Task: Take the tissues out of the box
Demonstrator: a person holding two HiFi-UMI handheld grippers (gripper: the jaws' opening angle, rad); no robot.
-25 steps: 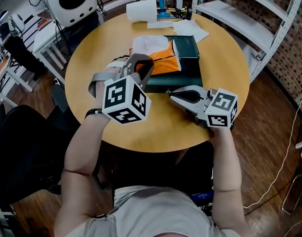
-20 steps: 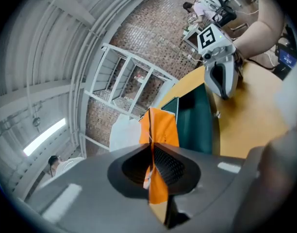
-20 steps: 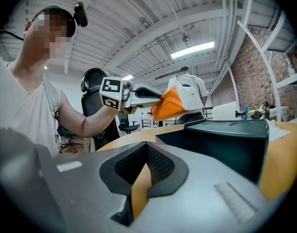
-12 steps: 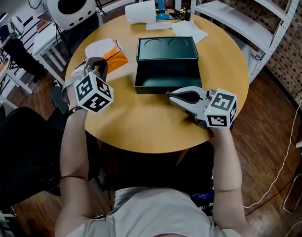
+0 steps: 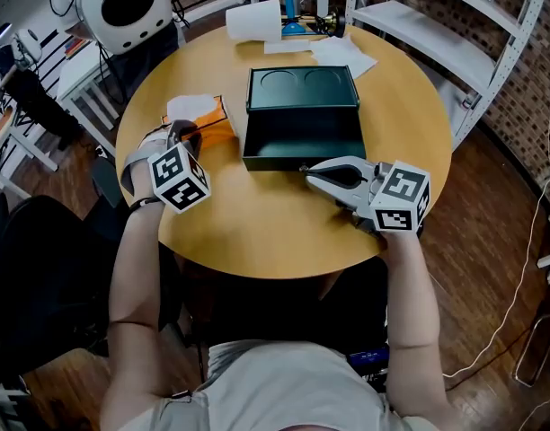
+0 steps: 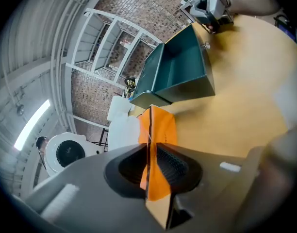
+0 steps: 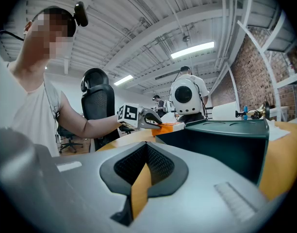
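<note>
One orange pack (image 5: 210, 122) of tissues is seen lying on the table (image 5: 257, 232), just left of the box (image 5: 293, 162) and outside it. Its long axis is laid roughly across the table, with the orange end toward the box and a white part toward the table's left edge. A thin edge of it is pinched in the left gripper (image 5: 187, 135), whose jaws are opening, with the pads still closed on the film.

That pinch is shown only in the left gripper view, where the orange pack (image 6: 158, 127) is caught between the left gripper's (image 6: 149, 147) nearly closed jaws; in the head view the jaws are covered by the marker cube. The box is shown open and empty from above, its lid laid back with two round recesses.

The right gripper (image 5: 309, 174) is held at the box's front wall, jaws pressed together with nothing between them, as is confirmed in the right gripper's (image 7: 146, 147) own view. The same view shows the pack (image 7: 169, 126) from the side, low on the table.

No lettering can be read; only square markers on the cubes are made out. A paper roll (image 5: 257, 18) lies at the far edge.
</note>
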